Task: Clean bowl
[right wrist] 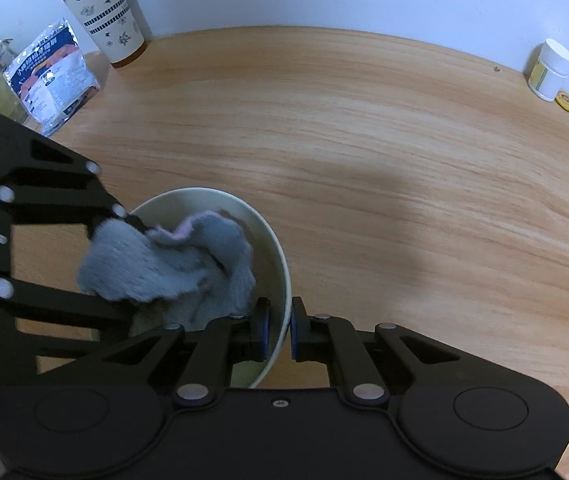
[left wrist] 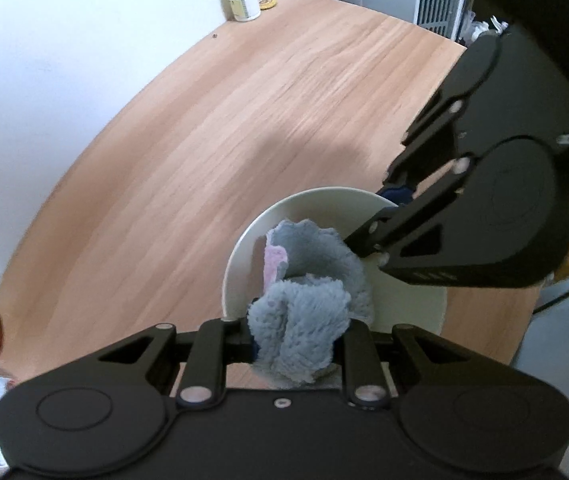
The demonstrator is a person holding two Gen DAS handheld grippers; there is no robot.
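Right wrist view: I am clamping the right gripper (right wrist: 278, 332) on the bowl (right wrist: 280, 264) rim to steady it on the table (right wrist: 404, 160), while the left gripper (left wrist: 294, 346) is pinching a grey cloth (left wrist: 308, 300) inside for wiping.

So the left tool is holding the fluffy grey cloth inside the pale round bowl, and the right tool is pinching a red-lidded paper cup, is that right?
Not quite. The right tool is pinching the rim of the pale round bowl, not a cup; the right wrist view shows its pads either side of the wall. The rest holds: the left tool holds the fluffy grey cloth inside that bowl.
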